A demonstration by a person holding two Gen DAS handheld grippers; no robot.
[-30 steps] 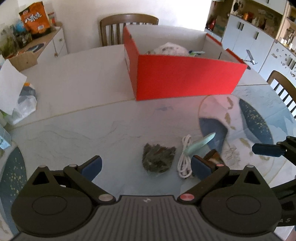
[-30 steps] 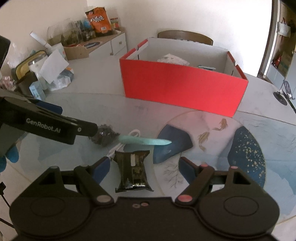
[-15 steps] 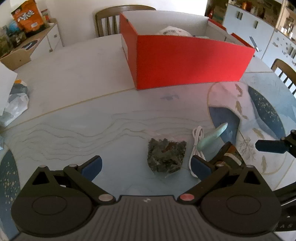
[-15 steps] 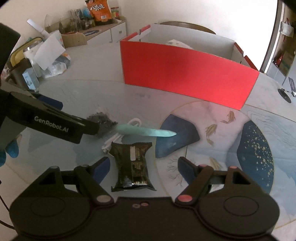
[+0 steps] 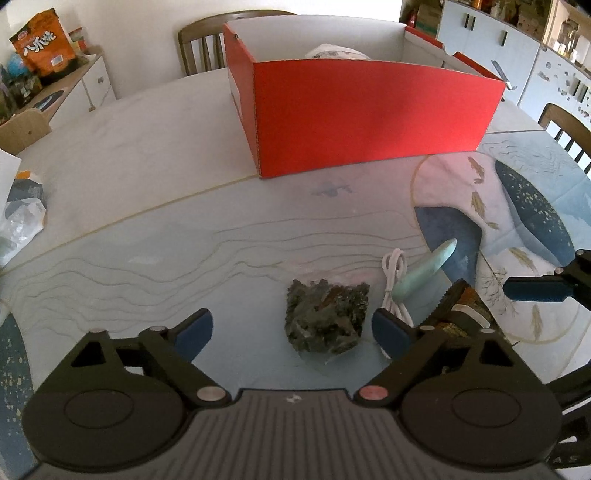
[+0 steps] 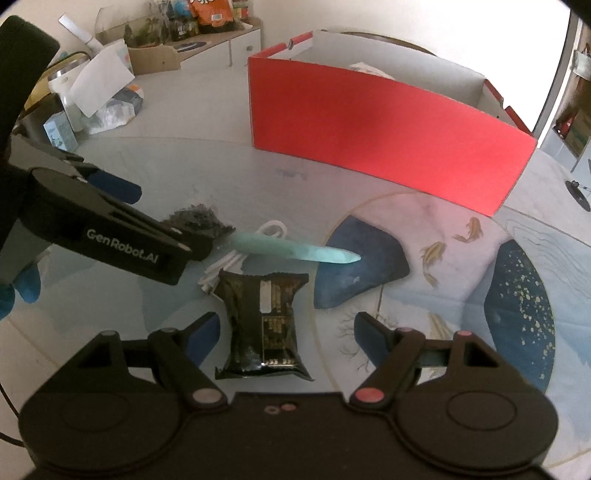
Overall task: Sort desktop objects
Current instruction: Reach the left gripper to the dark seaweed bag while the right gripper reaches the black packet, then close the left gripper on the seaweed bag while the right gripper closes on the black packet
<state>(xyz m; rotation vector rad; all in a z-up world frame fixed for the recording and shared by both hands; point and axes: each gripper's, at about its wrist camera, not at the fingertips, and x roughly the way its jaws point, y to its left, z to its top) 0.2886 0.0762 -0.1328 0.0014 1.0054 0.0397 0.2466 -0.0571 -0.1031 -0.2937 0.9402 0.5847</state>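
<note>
left gripper: closing around clear bag of dark dried bits, pads not touching | right gripper: spread around black packet | both on table, red box behind

A pale table is seen, overlaid toward its near edge with a glass mat printed with waves and fish. Beyond the far edge a wooden chair is tucked in; another is glimpsed at the right edge. White cabinets are ranged along the right wall, a cluttered sideboard along the left. Daylight is thrown across the white wall.
</note>
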